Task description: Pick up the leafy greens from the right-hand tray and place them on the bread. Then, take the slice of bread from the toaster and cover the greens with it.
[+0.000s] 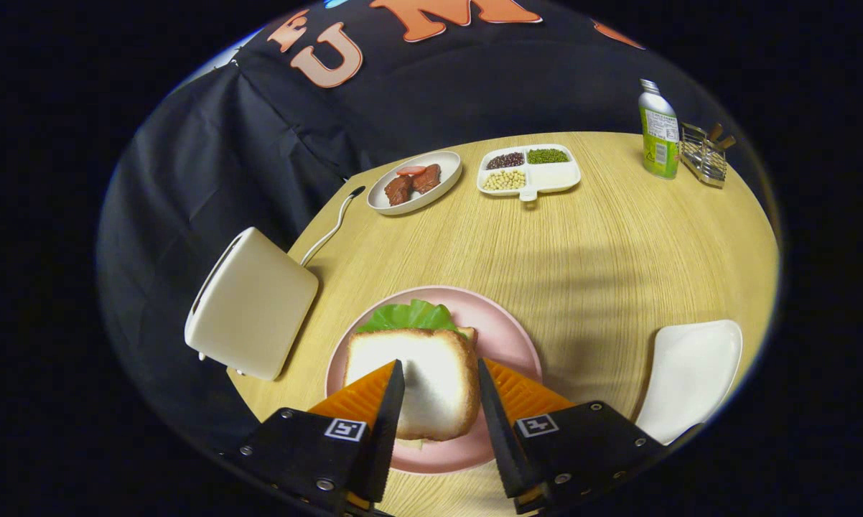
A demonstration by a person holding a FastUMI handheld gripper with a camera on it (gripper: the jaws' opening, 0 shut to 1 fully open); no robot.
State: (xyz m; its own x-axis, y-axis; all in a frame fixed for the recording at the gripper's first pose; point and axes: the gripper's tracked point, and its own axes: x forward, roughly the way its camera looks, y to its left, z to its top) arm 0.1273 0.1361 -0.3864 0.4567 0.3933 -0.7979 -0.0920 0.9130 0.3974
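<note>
Black cloth is hanging as backdrop behind a round wooden tabletop (589,244), w/ my tool (442,380) hovering low over its near edge. My tool's fingers (387,416) are standing apart, not pressing on anything; the top bread slice (431,380) is sitting between them, w/ a small gap showing on each side. That slice is lying flat over the leafy greens (408,316), which are peeking out from under its far edge. A sliver of another bread slice is showing beneath, at the far right corner, so the stack is reading as bread, greens, bread. All of it is resting on a pink plate (507,337) just ahead of my fingers.

Left of the plate, near it but apart, a cream toaster (252,305) is leaning in the fisheye view, its white cord (327,233) trailing off toward the far side. Can't tell what's in its slots from here. To the right, well apart from the plate, a white tray (693,373) is sitting at the tabletop edge.

Far side: an oval dish (449,176) w/ brown pieces and sth red, then just beside it a divided white dish (557,176) holding dark, green and pale beans. Farther right, a green bottle (659,133) is standing upright next to a small wire rack (703,154).
</note>
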